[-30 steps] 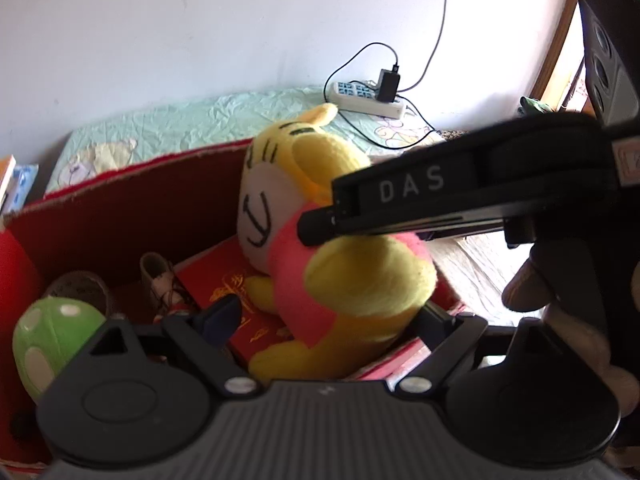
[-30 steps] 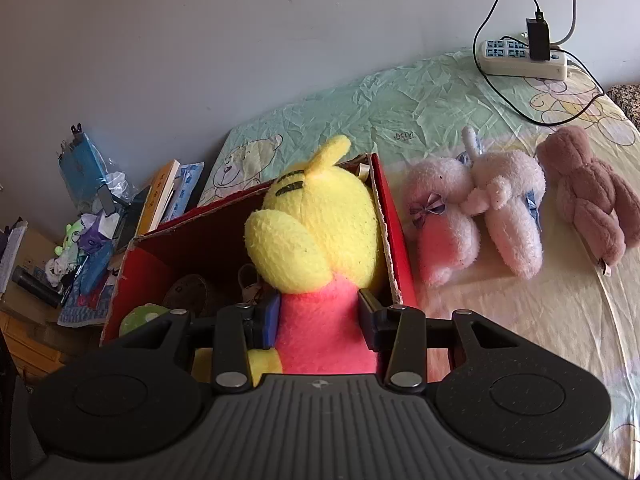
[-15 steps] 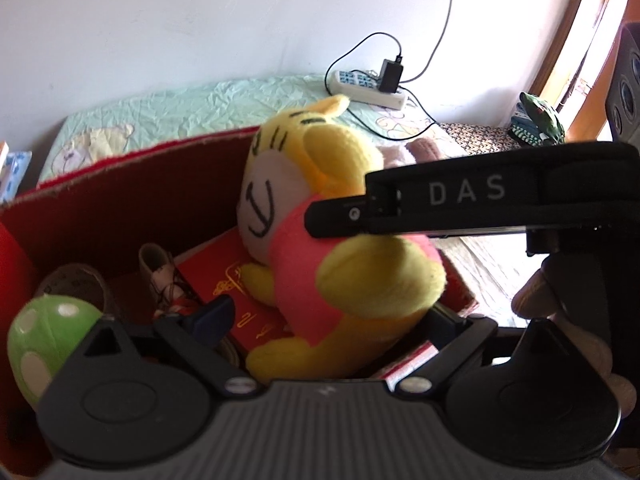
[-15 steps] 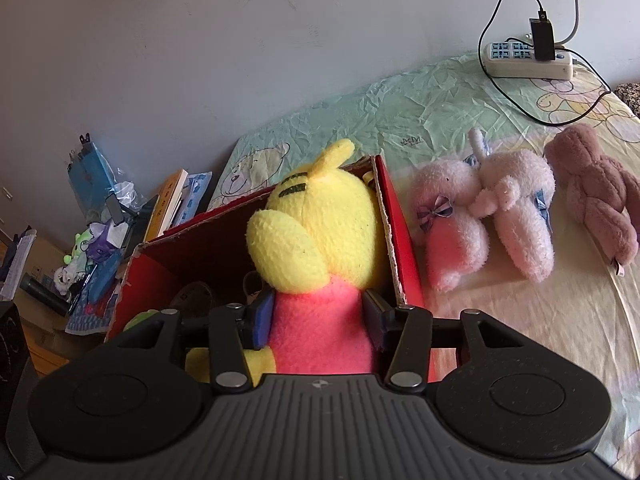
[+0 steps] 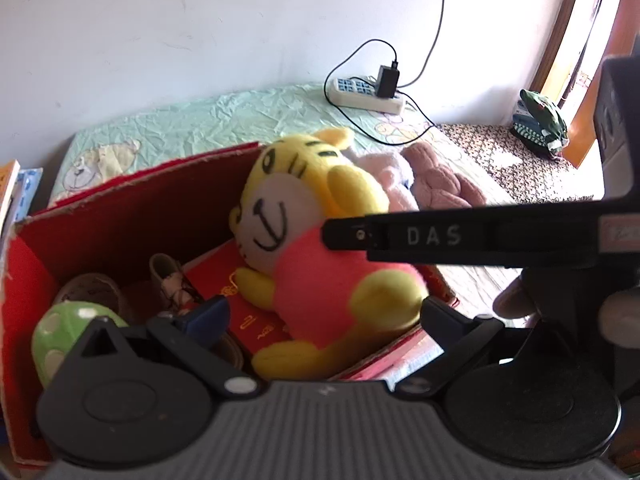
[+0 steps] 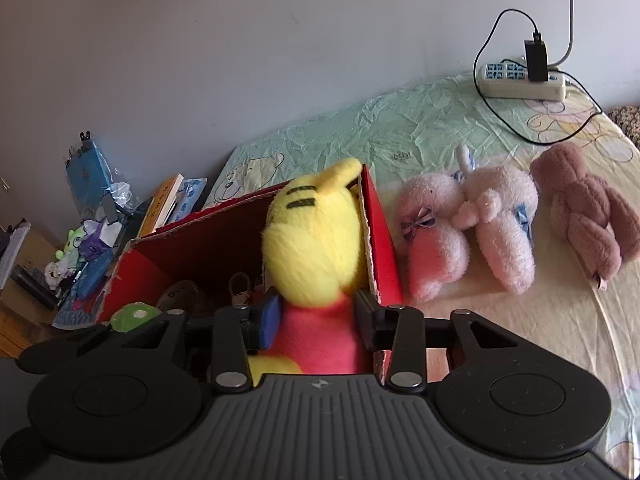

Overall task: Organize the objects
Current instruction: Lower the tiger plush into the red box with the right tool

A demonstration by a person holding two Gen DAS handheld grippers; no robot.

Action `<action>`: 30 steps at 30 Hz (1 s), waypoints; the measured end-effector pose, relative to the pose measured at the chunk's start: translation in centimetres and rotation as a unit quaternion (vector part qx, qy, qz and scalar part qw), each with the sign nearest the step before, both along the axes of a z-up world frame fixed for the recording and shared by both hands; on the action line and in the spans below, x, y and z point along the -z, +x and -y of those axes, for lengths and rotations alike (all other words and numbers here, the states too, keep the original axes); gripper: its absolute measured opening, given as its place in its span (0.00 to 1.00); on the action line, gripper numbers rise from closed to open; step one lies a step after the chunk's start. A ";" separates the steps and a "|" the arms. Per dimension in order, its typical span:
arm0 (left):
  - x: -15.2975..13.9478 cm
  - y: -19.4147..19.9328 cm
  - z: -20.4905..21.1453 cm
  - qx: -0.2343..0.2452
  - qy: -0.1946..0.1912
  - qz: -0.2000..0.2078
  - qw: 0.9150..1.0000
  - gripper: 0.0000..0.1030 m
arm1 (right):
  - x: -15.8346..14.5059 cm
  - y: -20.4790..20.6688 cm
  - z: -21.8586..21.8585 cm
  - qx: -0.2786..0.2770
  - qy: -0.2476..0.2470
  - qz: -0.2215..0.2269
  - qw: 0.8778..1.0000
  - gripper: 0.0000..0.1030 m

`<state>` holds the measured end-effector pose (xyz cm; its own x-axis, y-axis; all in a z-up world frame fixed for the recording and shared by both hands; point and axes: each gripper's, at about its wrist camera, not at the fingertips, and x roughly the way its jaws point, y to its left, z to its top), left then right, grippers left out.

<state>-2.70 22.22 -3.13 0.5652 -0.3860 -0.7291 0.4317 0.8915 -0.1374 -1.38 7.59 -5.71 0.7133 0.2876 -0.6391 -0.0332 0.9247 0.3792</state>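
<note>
You are pinching the tiger plush (image 6: 316,320) with your right gripper (image 6: 316,320) over the red box (image 6: 378,248), left gripper (image 5: 324,316) spread empty, risking it snagging the rim.

Hard daylight pours in from the right of the left wrist view, blowing the doorway (image 5: 576,52) to white glare. The box (image 5: 120,224) interior sits in red shadow, the toy (image 5: 320,256) slightly soft. The right wrist view is dimmer and greyer, its wall (image 6: 240,60) flat; fisheye bends both edges.
</note>
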 end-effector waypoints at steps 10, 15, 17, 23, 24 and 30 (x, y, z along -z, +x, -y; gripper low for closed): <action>0.2 0.5 -0.6 -0.026 -0.006 -0.015 1.000 1.00 | 0.0 -1.2 1.2 0.004 0.040 0.008 0.999 0.35; 0.3 0.5 0.2 -0.030 0.001 -0.019 0.999 1.00 | 0.0 -1.8 1.4 -0.007 0.041 0.014 0.999 0.34; 0.3 0.5 0.6 -0.034 0.009 -0.019 0.999 1.00 | 0.1 -2.1 1.4 -0.013 0.039 0.019 0.999 0.34; 0.0 0.3 1.7 -0.057 0.028 -0.015 0.998 1.00 | 0.3 -1.9 2.3 -0.034 0.054 0.018 0.998 0.33; 0.1 0.4 1.9 -0.063 0.029 -0.018 0.997 1.00 | 0.4 -1.9 2.4 -0.039 0.059 0.017 0.997 0.33; 0.3 0.4 3.1 -0.097 0.036 -0.031 0.994 1.00 | 0.5 -1.6 3.3 -0.071 0.076 0.010 0.995 0.31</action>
